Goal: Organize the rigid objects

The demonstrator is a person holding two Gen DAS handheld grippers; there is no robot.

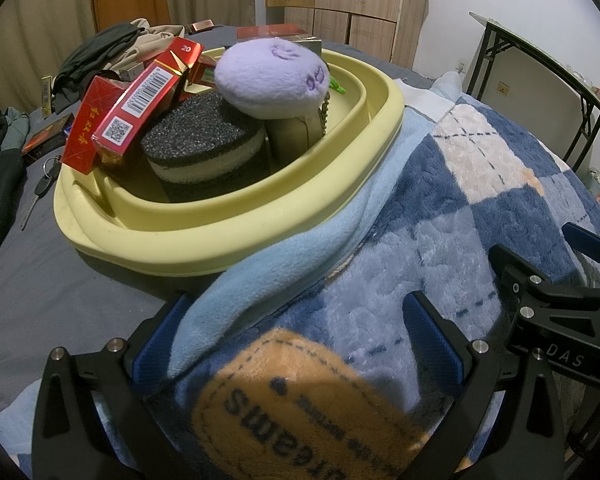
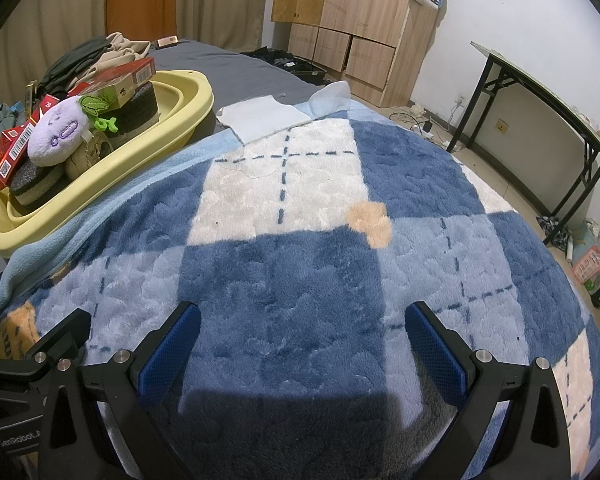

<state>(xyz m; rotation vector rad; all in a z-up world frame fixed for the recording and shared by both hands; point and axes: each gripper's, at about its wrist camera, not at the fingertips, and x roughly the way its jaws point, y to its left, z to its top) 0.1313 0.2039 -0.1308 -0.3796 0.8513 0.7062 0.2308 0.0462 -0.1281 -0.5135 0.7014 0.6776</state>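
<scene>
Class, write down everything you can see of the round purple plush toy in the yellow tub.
The round purple plush toy is a flattened, fuzzy lilac cushion with a face stitched in darker purple thread. A green felt leaf and a bright green clip show at its edge, and a metal bead chain hangs from it. It lies tilted on top of the pile in the pale yellow plastic tub, resting on a black-and-cream round sponge and a beige object beside it. Neither claw touches it.

Both my wrist cameras sit low over the checked blanket (image 2: 292, 264), looking forward across the bed. My left view is close to the yellow basin (image 1: 236, 236); my right view sees the same basin (image 2: 172, 120) farther left.
</scene>
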